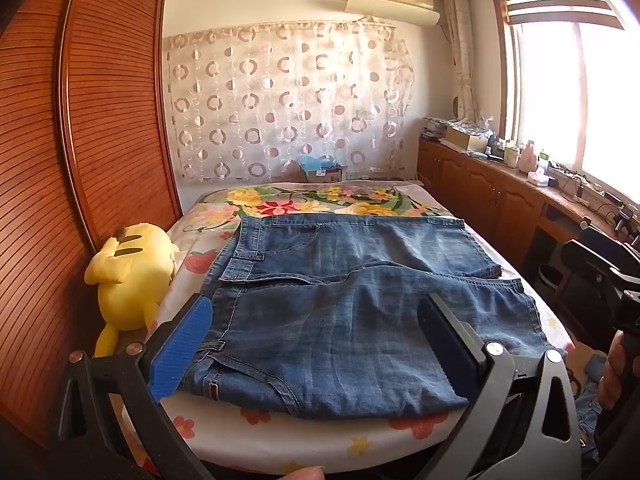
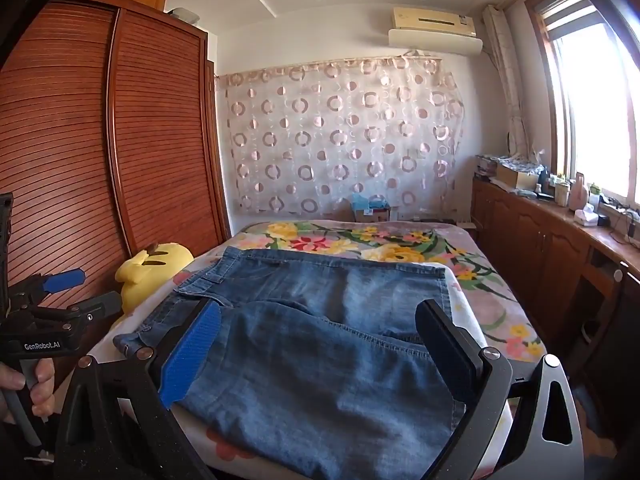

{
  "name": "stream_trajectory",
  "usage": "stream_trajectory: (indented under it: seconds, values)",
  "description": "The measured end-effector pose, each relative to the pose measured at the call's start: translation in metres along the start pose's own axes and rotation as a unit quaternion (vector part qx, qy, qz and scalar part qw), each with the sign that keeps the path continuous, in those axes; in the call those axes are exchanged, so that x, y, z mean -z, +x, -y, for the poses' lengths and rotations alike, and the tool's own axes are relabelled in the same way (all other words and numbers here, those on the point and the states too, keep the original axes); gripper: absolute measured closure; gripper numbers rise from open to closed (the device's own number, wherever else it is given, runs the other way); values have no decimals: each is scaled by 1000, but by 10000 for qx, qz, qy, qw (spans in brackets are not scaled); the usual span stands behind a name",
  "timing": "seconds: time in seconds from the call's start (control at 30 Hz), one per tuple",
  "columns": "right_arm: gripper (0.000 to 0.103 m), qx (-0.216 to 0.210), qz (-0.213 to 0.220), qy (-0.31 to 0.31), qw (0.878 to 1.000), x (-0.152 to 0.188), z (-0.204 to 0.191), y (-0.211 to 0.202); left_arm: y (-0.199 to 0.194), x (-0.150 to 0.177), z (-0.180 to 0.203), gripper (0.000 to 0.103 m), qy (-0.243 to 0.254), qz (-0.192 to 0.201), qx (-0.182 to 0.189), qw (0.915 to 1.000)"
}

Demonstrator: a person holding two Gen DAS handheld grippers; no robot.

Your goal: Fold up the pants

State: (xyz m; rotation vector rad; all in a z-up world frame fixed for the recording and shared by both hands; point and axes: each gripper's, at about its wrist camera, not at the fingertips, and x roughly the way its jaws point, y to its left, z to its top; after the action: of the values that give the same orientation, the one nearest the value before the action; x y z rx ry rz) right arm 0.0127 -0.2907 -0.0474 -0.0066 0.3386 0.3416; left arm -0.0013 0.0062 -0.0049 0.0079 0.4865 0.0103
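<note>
Blue denim pants (image 1: 340, 304) lie folded on the bed, waistband to the left, the near layer overlapping the far one. They also show in the right wrist view (image 2: 320, 344). My left gripper (image 1: 316, 320) is open and empty, hovering over the near edge of the pants, its blue pad (image 1: 182, 346) at the waistband. My right gripper (image 2: 316, 332) is open and empty above the near layer of the pants. The left gripper (image 2: 68, 292) also shows at the left of the right wrist view, held in a hand.
The bed (image 1: 280, 436) has a floral cover. A yellow plush toy (image 1: 128, 276) lies at its left edge against a wooden wardrobe (image 1: 60, 160). A wooden cabinet (image 1: 500, 188) with clutter runs along the right under the window. A box (image 2: 370, 210) stands beyond the bed.
</note>
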Motion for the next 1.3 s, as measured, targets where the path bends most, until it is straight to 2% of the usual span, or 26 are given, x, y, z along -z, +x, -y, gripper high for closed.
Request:
stream_trajectory:
  seconds: [1.3]
  values:
    - [5,20,23,63,10000,1,3,-3,-10,0,-6,0,-48,37,-17,10000]
